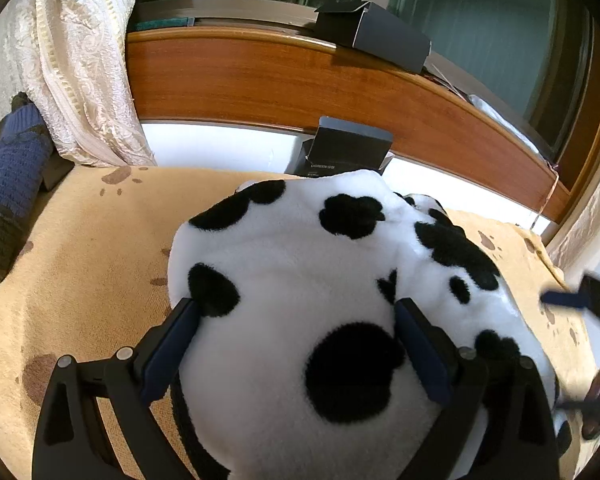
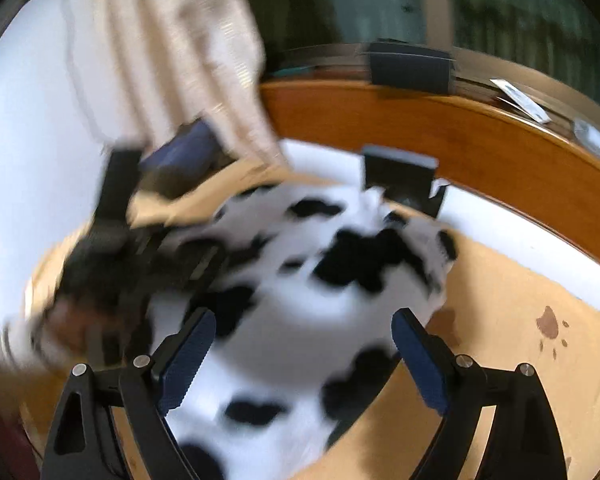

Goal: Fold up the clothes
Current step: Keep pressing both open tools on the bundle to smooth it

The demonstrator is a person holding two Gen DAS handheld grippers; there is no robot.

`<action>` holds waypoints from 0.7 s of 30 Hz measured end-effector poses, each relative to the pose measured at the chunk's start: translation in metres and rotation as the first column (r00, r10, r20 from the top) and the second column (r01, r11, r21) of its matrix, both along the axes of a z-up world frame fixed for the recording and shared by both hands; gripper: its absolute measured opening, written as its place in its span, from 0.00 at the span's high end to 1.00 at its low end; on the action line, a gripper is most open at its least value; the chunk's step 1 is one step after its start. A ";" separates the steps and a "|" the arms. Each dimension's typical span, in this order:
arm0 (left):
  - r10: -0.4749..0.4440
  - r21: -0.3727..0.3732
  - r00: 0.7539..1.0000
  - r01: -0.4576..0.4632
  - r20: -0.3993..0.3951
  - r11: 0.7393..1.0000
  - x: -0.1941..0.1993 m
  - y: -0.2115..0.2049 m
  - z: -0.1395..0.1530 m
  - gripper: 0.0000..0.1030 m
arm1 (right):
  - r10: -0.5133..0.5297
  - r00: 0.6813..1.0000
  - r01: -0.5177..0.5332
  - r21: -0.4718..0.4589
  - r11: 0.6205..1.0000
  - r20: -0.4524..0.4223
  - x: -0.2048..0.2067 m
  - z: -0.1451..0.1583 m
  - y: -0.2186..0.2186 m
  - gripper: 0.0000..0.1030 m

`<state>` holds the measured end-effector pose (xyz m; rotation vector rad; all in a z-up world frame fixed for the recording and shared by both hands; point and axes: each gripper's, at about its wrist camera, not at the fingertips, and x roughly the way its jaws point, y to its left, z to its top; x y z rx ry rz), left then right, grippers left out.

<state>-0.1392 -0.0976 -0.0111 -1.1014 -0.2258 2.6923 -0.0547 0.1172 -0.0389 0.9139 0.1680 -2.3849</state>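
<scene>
The cow-print fleece garment (image 1: pixel 300 288) — white plush with black patches — lies bunched in the middle of the tan paw-print blanket (image 1: pixel 96 248), its far end close to the back edge where a small black carton (image 1: pixel 346 148) stands before the wooden headboard (image 1: pixel 260 80). A cream lace curtain (image 1: pixel 72 64) hangs at the back left corner, beside a blue-and-black knit (image 1: pixel 8 184).

The left gripper (image 1: pixel 296 320) has its jaws spread wide with a thick mound of fleece bulging up between them; its pads (image 1: pixel 168 352) sit against the plush on both sides, but whether they are actually pinching it I cannot tell. The right gripper (image 2: pixel 302 332) is wide open and holds nothing: the fleece lies below and between its pads (image 2: pixel 188 356) without being clamped, and that view is smeared by motion. The right gripper's dark frame also shows at the right edge of the left view.

Judging by the heap, 0 clean folds are in place yet. To do this step well, the left side should anchor 1 edge while the right settles on a single layer at the near right side — not a fistful — then draws it flat across the blanket before folding. Thick pile slips and hides seams, so a grab into the bulk risks dragging the whole garment.
</scene>
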 end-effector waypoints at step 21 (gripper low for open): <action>-0.060 0.032 0.996 0.058 0.058 0.998 0.000 -0.007 0.006 0.01 | -0.044 0.992 0.029 0.133 0.991 0.115 0.014 -0.080 -0.001 0.03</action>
